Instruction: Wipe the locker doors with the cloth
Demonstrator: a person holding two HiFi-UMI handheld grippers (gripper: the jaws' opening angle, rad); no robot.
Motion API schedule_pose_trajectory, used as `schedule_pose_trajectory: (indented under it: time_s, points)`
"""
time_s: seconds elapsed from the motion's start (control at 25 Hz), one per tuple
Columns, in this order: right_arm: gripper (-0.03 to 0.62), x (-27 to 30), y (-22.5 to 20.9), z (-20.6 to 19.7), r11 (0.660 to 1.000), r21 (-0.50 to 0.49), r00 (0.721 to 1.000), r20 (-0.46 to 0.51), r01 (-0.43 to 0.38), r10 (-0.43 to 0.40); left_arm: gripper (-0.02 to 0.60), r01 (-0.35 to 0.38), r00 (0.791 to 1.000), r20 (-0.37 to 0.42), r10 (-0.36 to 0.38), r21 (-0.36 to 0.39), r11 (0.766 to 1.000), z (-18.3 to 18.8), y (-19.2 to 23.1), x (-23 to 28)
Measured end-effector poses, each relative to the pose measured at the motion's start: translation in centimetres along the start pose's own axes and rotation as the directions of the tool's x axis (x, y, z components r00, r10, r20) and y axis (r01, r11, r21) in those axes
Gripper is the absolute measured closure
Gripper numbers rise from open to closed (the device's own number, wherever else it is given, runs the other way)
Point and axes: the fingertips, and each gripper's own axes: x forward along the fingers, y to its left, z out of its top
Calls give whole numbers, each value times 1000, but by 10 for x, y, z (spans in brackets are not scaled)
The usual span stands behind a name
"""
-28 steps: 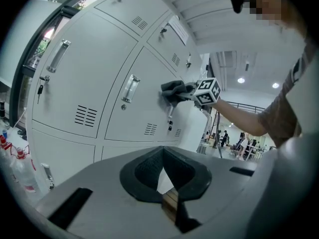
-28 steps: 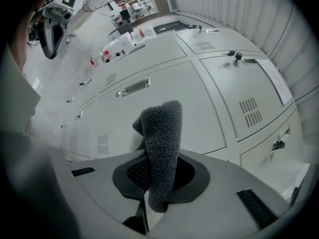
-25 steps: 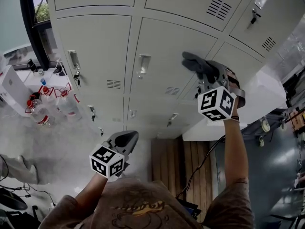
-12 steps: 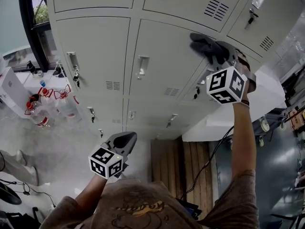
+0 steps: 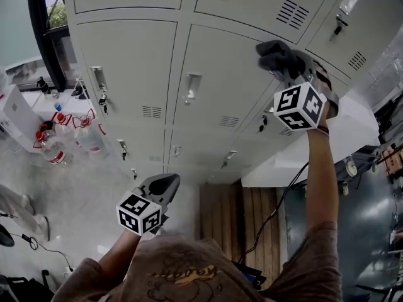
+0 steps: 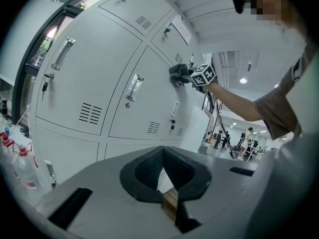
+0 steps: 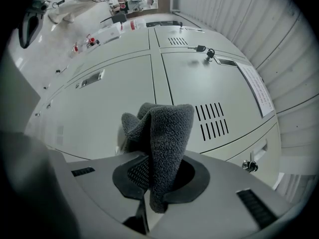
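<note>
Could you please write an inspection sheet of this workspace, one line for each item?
Surface: pale locker doors, no stains visible.
Job's things: dark cloth at the middle door's upper right corner.
Clutter: bottles on the floor, left.
Grippers: right gripper shut on the cloth; left gripper shut, empty, held low.
Cables: cable under the right arm; floor cable at left.
Surroundings: window at left, wooden planks below the lockers.

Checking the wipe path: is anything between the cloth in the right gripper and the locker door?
Nothing visible. The cloth, clamped in the right gripper, sits right at the locker door near its right edge; the door's handle lies well off to the left.
</note>
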Motion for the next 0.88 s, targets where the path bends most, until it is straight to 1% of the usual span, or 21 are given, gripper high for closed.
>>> schedule_pose_trajectory:
  time_s: [0.16, 0.48, 0.72, 0.88]
  points:
    - [559, 1, 11, 1, 1000, 6, 1000, 5, -11, 11, 578, 1, 1000, 0, -1, 1, 1000, 1, 0, 2]
    - [559, 1, 46, -4, 998, 18, 998, 0, -61, 61, 578, 5, 1000, -4, -5, 2, 1000, 0, -2, 4]
    - [559, 1, 80, -8, 995, 20, 995, -6, -97, 97, 578, 1, 1000, -8, -1, -6, 1000, -4, -1, 3]
    - [559, 2, 109, -11, 989, 38, 989, -11, -144, 145, 578, 0, 1000, -7, 0, -6, 1000, -3, -1, 3]
